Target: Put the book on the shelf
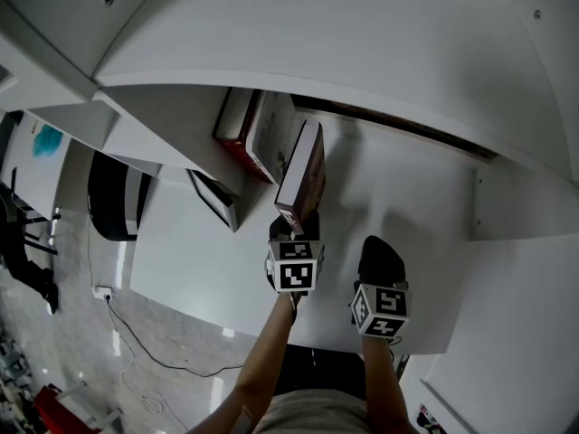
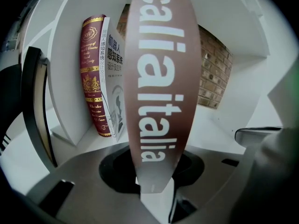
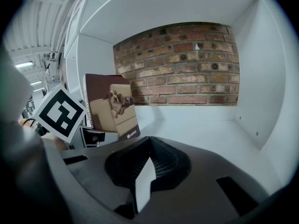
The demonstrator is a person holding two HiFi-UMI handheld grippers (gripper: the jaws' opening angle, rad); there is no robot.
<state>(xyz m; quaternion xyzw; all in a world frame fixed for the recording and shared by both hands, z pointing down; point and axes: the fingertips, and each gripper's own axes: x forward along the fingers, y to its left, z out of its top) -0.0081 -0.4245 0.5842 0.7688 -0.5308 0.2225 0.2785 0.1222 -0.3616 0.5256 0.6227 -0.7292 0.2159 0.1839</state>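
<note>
We list: left gripper (image 2: pixel 156 192) pinching the book (image 2: pixel 156 78) at its spine, upright inside the shelf (image 1: pixel 412 211), near two leaning books (image 2: pixel 100 78). Right gripper (image 3: pixel 144 183): jaws pressed together, empty.

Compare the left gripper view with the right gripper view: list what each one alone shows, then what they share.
Only the left gripper view: the brown book, spine on, clamped in the left gripper, plus a red book and a white book leaning at the compartment's left wall. Only the right gripper view: the brown book's front cover with dogs on a sofa, the left gripper's marker cube, and the right gripper, jaws together on nothing. Both: the brick back wall and the white shelf.
</note>
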